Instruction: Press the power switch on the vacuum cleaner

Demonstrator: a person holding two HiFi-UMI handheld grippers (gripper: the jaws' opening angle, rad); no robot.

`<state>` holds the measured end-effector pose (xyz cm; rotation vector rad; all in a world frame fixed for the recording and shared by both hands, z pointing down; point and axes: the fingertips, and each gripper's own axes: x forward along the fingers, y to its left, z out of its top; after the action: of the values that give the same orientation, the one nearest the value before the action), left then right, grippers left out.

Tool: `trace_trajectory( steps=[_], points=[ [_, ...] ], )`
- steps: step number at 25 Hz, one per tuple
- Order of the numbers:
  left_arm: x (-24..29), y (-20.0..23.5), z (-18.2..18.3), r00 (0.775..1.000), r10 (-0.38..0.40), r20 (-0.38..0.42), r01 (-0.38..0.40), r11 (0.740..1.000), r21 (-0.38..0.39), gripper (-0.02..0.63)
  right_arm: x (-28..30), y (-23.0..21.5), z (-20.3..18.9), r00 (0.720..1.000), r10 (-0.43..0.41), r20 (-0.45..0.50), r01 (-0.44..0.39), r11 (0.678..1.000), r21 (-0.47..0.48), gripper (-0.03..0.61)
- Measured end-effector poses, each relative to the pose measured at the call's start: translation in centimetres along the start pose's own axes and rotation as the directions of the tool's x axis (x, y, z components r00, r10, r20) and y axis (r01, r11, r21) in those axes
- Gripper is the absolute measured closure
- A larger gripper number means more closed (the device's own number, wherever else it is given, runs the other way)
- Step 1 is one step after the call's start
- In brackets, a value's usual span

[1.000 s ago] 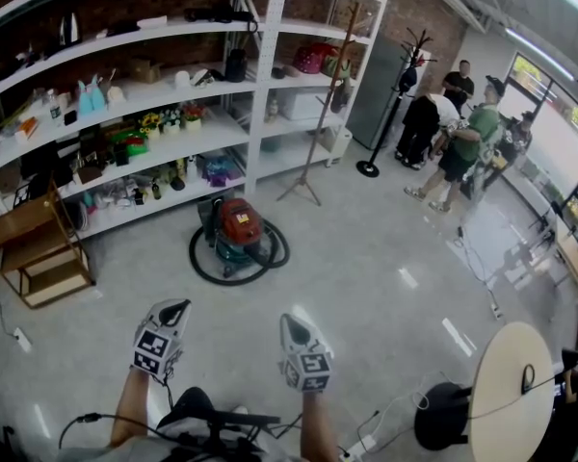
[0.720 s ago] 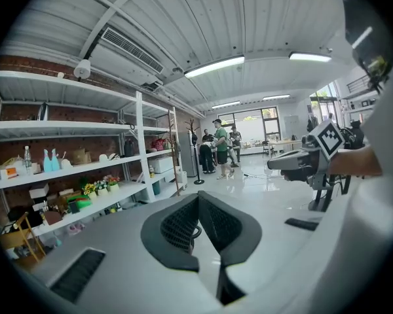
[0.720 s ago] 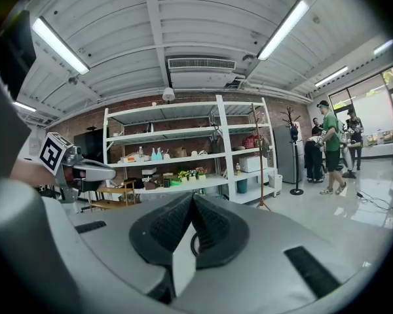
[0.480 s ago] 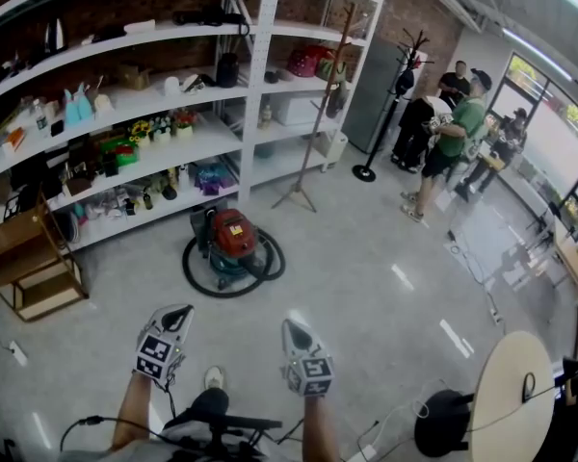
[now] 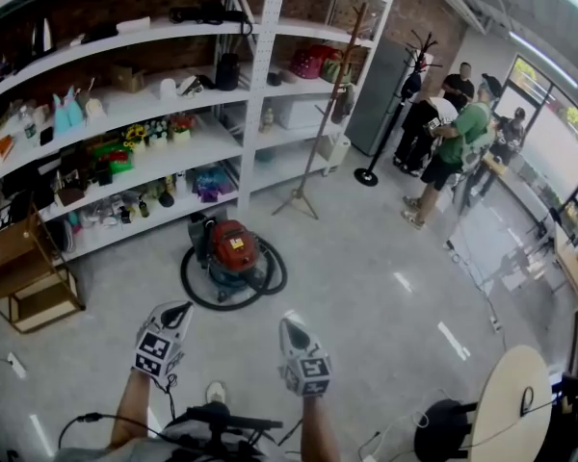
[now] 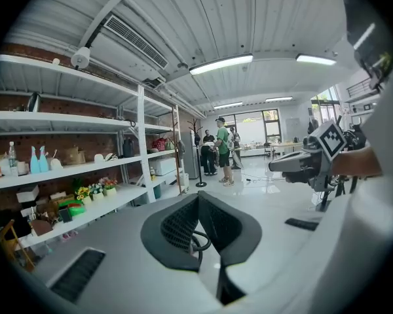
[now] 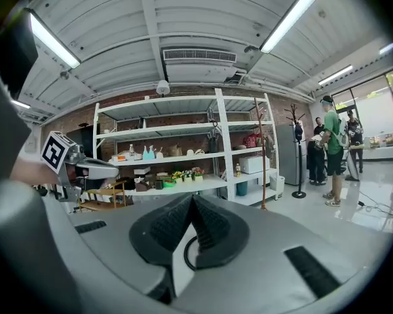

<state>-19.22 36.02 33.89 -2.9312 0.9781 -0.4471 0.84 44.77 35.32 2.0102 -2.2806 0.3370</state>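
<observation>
- While held at lower centre, left gripper (image 5: 176, 310) has jaws closed tip to tip — nothing between.
- Right gripper (image 5: 290, 325): jaws likewise closed, empty.
- Vacuum (image 5: 233, 248): centre-left of frame, on floor (image 5: 366, 287) before shelves (image 5: 154, 144), ringed by hose (image 5: 187, 287), well apart from both grippers.

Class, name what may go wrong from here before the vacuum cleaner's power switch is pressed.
The black hose loops on the floor around the vacuum cleaner; feet may catch it on approach. The left gripper and right gripper are shut and far off, and the switch is too small to make out, so a press may miss.
</observation>
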Motion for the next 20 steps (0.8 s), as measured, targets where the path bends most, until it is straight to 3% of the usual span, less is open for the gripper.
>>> trace_trajectory(
  steps=[20],
  points=[
    [6.7, 12.2, 0.2, 1.0, -0.009, 0.014, 0.009, 1.0, -0.003, 0.62, 12.2, -0.1, 3.0, 0.999, -0.049, 0.005, 0.049, 0.999, -0.01, 0.568]
  ],
)
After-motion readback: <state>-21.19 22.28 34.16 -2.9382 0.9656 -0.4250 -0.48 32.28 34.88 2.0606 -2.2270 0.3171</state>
